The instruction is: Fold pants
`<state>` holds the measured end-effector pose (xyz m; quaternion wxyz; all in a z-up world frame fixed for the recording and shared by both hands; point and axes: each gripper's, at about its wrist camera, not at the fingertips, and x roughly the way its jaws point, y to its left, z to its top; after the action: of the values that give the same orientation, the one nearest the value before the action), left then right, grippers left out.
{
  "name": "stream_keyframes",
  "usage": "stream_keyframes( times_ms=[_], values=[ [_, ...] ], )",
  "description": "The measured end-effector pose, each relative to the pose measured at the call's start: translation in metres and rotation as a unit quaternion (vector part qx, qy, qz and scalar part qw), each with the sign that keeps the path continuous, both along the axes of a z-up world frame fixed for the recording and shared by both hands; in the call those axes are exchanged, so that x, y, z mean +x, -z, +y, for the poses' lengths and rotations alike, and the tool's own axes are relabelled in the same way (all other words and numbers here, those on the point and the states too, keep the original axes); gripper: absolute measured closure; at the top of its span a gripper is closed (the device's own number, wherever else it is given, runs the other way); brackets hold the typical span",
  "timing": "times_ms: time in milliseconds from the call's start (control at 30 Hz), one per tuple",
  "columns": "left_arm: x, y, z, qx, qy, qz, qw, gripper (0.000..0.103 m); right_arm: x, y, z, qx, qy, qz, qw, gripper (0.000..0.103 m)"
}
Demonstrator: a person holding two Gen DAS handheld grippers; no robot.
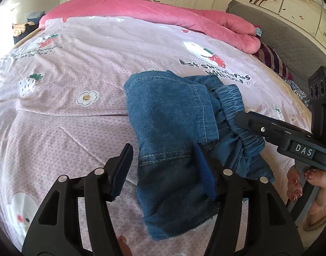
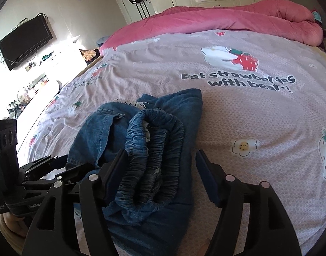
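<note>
Bed [image 2: 258,115]: pale lilac strawberry-print cover, mildly wrinkled. Lying on it: folded blue denim pants [image 1: 173,115] near the front, bunched pink quilt [image 2: 227,21] along the far edge, striped pillow [image 1: 273,59] beside the quilt.

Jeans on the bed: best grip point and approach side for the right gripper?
Probably the elastic waistband: the jeans are bunched and it stands up as a thick gathered ridge. Come down from the near side with the right gripper, whose open jaws already straddle it, and pinch across the ridge.

Blue denim pants [image 1: 173,115]; strawberry-print sheet [image 1: 77,68]
</note>
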<state>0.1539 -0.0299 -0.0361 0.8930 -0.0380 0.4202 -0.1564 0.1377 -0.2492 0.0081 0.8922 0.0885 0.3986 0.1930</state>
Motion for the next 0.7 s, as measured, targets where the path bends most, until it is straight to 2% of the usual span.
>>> stream_keyframes(
  times_ms=[567, 700],
  values=[
    [-0.009, -0.016, 0.008, -0.006, -0.017, -0.018, 0.9997, 0.031, -0.009, -0.019, -0.007, 0.014, 0.014, -0.014, 1.000, 0.022],
    [-0.011, -0.021, 0.010, -0.006, -0.022, -0.025, 0.9994, 0.021, -0.011, -0.023, -0.006, 0.015, 0.015, -0.016, 1.000, 0.019]
  ],
)
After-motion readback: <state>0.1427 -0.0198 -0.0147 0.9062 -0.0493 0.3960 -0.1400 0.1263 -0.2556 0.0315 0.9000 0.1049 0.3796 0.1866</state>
